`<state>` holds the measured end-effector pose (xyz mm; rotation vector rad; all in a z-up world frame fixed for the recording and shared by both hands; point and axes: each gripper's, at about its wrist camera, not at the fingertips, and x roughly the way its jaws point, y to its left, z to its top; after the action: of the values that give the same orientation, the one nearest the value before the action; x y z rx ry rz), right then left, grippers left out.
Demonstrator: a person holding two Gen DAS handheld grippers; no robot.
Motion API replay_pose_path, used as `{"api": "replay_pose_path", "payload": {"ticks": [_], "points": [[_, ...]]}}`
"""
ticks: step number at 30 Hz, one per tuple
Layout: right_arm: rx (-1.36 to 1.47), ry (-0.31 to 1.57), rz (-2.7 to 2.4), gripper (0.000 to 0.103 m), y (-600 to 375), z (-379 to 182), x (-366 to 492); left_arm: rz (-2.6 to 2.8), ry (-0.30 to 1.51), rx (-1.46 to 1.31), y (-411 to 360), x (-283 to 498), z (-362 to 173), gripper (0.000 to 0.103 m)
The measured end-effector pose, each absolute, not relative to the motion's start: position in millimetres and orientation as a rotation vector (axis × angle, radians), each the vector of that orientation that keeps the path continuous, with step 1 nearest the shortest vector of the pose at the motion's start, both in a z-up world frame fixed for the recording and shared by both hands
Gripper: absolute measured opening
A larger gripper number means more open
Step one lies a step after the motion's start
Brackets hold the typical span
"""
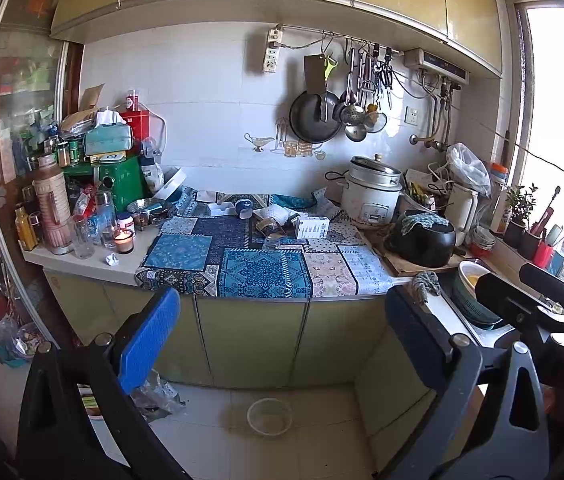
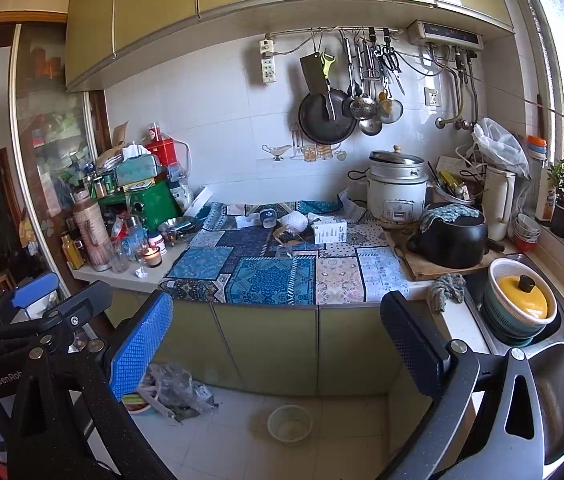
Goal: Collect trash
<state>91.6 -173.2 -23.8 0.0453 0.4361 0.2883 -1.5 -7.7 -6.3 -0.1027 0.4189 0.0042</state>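
A crumpled white paper ball lies on the counter's bare left end, near a lit candle; it also shows in the right wrist view. A white carton and scraps lie on the patchwork cloth; the carton shows in the right wrist view too. A small bin stands on the floor, also in the right wrist view. My left gripper is open and empty, well short of the counter. My right gripper is open and empty too.
Bottles, jars and a green box crowd the counter's left. A rice cooker and black pot stand at the right. A sink with a yellow-lidded pot is far right. Plastic bags lie on the floor.
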Motion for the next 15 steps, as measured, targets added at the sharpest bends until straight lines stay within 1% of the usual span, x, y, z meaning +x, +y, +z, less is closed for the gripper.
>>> {"api": "replay_pose_path", "payload": {"ticks": [15], "points": [[0.056,0.453,0.303,0.103,-179,-26,105,0.019,0.427,-0.105,-10,10,-5,0.103]]}}
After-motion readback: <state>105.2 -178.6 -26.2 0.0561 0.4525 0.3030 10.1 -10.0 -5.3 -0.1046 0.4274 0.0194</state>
